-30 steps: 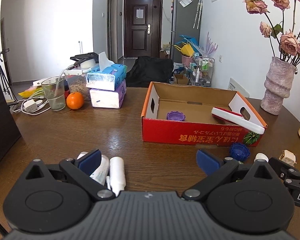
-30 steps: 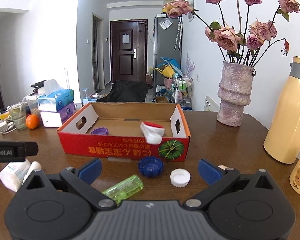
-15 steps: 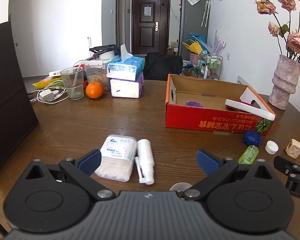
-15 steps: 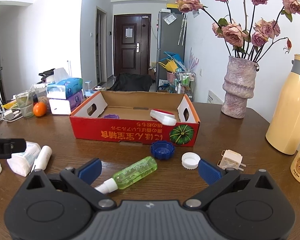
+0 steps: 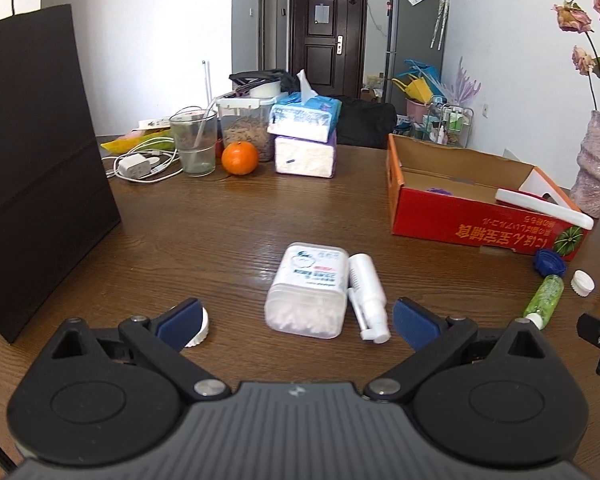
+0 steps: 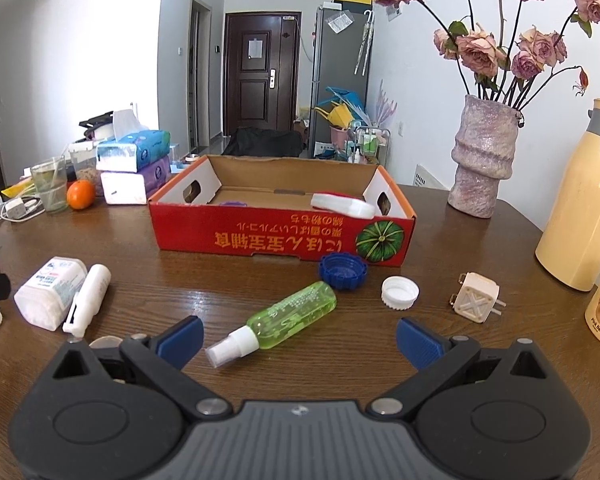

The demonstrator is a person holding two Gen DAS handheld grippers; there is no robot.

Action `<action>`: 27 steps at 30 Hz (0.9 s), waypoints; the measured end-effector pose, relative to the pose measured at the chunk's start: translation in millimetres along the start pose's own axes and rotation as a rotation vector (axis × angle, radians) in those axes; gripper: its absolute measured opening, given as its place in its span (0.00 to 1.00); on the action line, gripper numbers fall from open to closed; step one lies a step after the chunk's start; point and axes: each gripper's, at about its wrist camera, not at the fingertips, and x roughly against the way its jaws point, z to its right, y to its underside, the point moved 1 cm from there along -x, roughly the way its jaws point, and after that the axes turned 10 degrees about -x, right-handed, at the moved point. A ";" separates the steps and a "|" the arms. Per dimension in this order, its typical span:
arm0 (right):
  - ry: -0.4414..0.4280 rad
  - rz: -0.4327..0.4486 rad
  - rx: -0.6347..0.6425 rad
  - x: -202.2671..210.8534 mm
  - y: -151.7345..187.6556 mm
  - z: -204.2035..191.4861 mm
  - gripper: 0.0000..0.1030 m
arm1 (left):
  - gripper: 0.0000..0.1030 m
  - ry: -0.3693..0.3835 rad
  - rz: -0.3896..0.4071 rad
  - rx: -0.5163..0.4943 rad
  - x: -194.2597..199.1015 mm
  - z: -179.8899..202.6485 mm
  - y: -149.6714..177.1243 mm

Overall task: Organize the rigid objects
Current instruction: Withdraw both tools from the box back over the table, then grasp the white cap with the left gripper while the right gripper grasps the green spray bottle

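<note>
Cardboard box (image 6: 284,236), red-fronted and open-topped, stands on the wooden tabletop (image 6: 188,280) and serves as the landmark. Inside it lie a purple cap (image 6: 233,203) toward its left end and a white-and-red case (image 6: 342,205) toward its right end. Just in front of the box's right corner sits a blue cap (image 6: 343,271), with a white cap (image 6: 400,293) beside it and a cream plug adapter (image 6: 476,298) further right. A green spray bottle (image 6: 280,322) lies on its side in front of the box, nozzle pointing toward the right gripper (image 6: 298,340). That gripper is held low and level over the tabletop, aimed at the box, its jaws spread wide with nothing between them; the bottle lies just ahead of the gap.

Well to the left of the box, a clear cotton-swab container (image 5: 308,294) and a small white spray bottle (image 5: 367,296) lie touching side by side. The left gripper (image 5: 296,322) is held level just short of them, jaws wide apart and empty. A small white cap (image 5: 199,332) rests by its left finger
</note>
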 end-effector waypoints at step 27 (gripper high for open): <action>0.100 -0.072 -0.072 -59.1 6.1 -13.8 1.00 | 1.00 -0.103 -0.127 -0.003 -71.0 -64.5 26.7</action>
